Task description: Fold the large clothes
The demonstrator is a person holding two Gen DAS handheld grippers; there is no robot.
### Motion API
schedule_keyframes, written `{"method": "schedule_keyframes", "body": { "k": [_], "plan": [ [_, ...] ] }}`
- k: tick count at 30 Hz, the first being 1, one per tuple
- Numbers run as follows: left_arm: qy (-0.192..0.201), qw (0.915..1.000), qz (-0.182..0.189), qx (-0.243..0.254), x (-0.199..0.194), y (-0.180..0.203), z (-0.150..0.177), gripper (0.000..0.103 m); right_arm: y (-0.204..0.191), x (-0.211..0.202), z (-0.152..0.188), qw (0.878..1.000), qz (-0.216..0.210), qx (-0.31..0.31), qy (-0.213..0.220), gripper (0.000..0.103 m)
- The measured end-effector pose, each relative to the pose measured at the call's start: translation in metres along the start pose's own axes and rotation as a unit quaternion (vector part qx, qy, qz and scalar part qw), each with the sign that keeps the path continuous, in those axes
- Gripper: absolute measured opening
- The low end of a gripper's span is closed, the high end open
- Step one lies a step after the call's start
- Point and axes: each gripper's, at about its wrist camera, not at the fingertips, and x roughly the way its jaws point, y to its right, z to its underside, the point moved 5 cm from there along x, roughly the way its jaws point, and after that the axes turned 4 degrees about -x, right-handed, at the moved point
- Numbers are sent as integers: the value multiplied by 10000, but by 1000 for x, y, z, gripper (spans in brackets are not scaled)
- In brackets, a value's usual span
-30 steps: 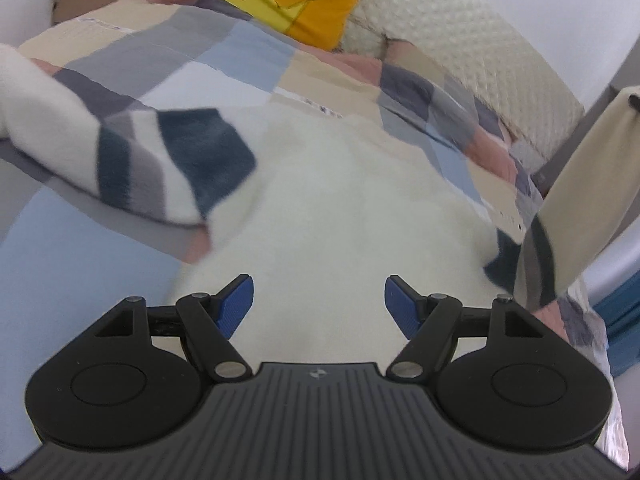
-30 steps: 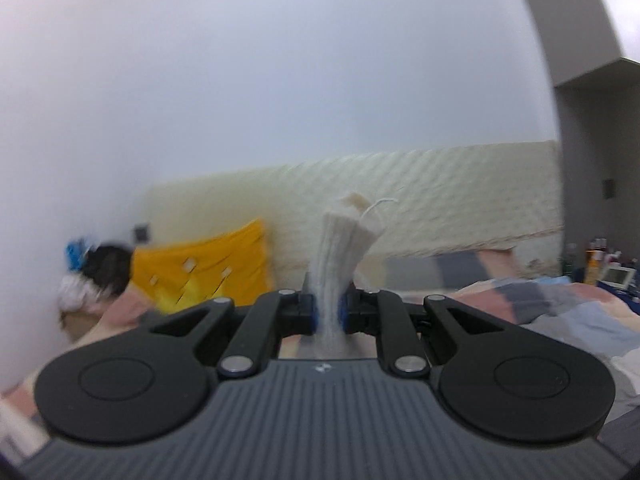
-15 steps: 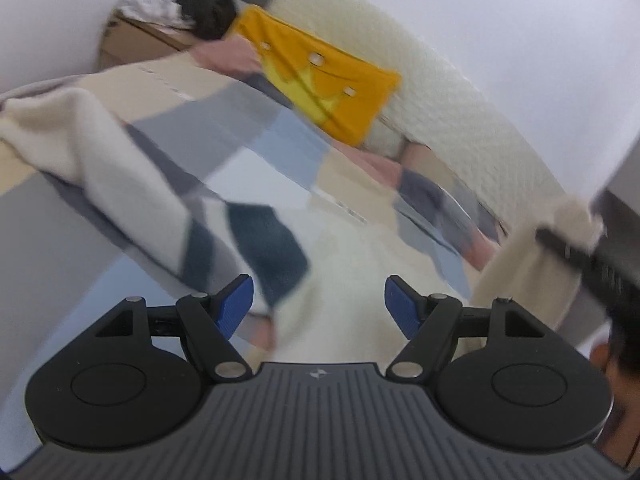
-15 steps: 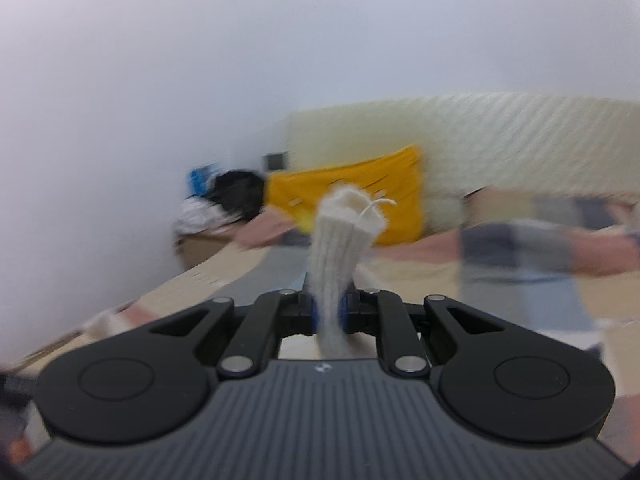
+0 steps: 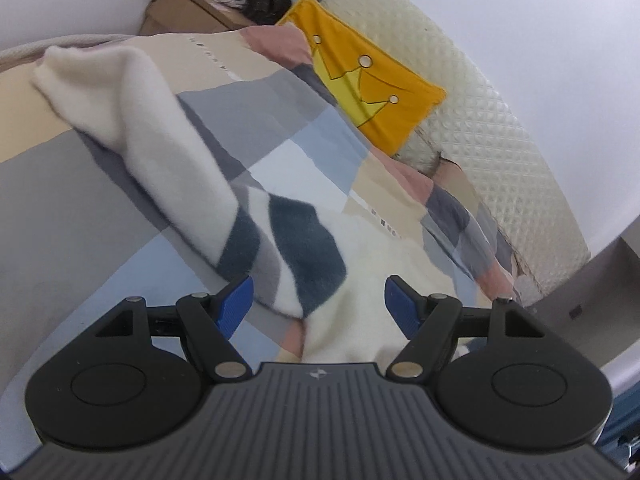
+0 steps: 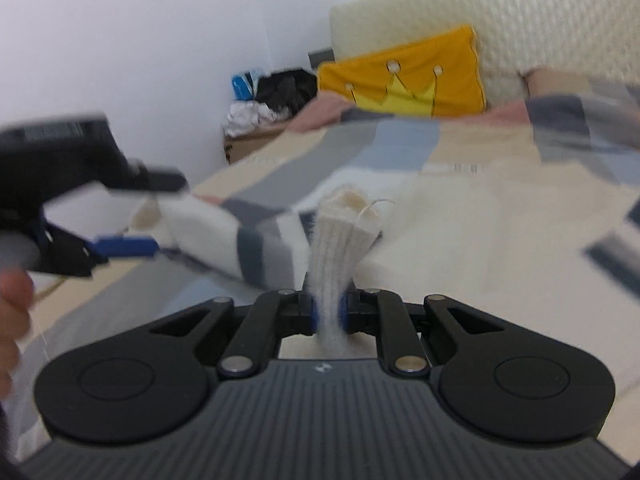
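Observation:
A cream sweater (image 5: 372,272) with navy and grey bands lies spread on the patchwork bed (image 5: 100,208). One sleeve (image 5: 160,152) stretches away to the upper left. My left gripper (image 5: 319,304) is open and empty, just above the banded shoulder of that sleeve; it also shows in the right wrist view (image 6: 120,246) at the left. My right gripper (image 6: 328,314) is shut on a ribbed cream cuff (image 6: 344,236) of the sweater, which sticks up between the jaws above the sweater body (image 6: 480,240).
A yellow crown pillow (image 5: 364,72) and a cream quilted headboard (image 5: 492,120) stand at the bed's far end. A cardboard box (image 5: 188,12) with clothes on it stands beside the bed at the far left. A hand (image 6: 12,320) shows at the left edge.
The right gripper has swung down and left with the cuff, from facing the wall to over the bed. The left gripper has tilted up and moved towards the left sleeve, still open.

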Motion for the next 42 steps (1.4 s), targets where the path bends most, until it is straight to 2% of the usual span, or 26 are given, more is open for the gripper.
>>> {"method": "schedule_keyframes", "body": {
  "k": [3, 6, 8, 11, 13, 14, 19, 24, 28, 30, 33, 36, 39, 42],
  "plan": [
    [-41, 10000, 16, 11, 3, -1, 2, 77, -7, 5, 17, 10000, 0, -44, -54, 15],
    [-105, 9995, -230, 183, 16, 1, 7, 77, -12, 10, 23, 9998, -20, -154, -136, 16],
    [-227, 9993, -258, 142, 25, -1, 11, 77, -13, 10, 25, 9998, -56, -110, -180, 19],
    [-352, 9991, -212, 134, 30, 1, 15, 77, -10, 6, 26, 9981, -391, 362, -316, 32],
    [-395, 9990, -121, 159, 30, 4, 16, 77, -8, 1, 24, 9961, -523, 556, -445, 57],
    [-408, 9990, -72, 178, 29, 5, 18, 77, -8, -3, 23, 9959, -506, 577, -477, 60],
    [-532, 9974, 177, 442, 24, 20, 28, 76, -2, -25, 18, 9944, -544, 665, -610, 60],
    [-663, 9934, 399, 847, 26, 40, 47, 73, 25, -53, 19, 9913, -536, 1143, -361, 60],
    [-957, 9890, 576, 974, 35, 52, 67, 63, 53, -58, 24, 9906, -157, 1338, -222, 61],
    [-1099, 9866, 527, 1088, 41, 55, 80, 53, 69, -55, 27, 9880, 117, 1523, -222, 61],
    [-1219, 9823, 269, 1394, 52, 58, 97, 44, 84, -46, 29, 9874, 582, 1430, -337, 60],
    [-1286, 9783, -53, 1626, 61, 51, 107, 40, 92, -37, 34, 9868, 1054, 1113, -520, 60],
    [-1525, 9728, -346, 1708, 74, 40, 116, 38, 96, -29, 40, 9859, 1292, 864, -620, 58],
    [-1730, 9667, -711, 1746, 81, 27, 132, 32, 102, -21, 50, 9817, 1424, 998, -782, 57]
  ]
}}
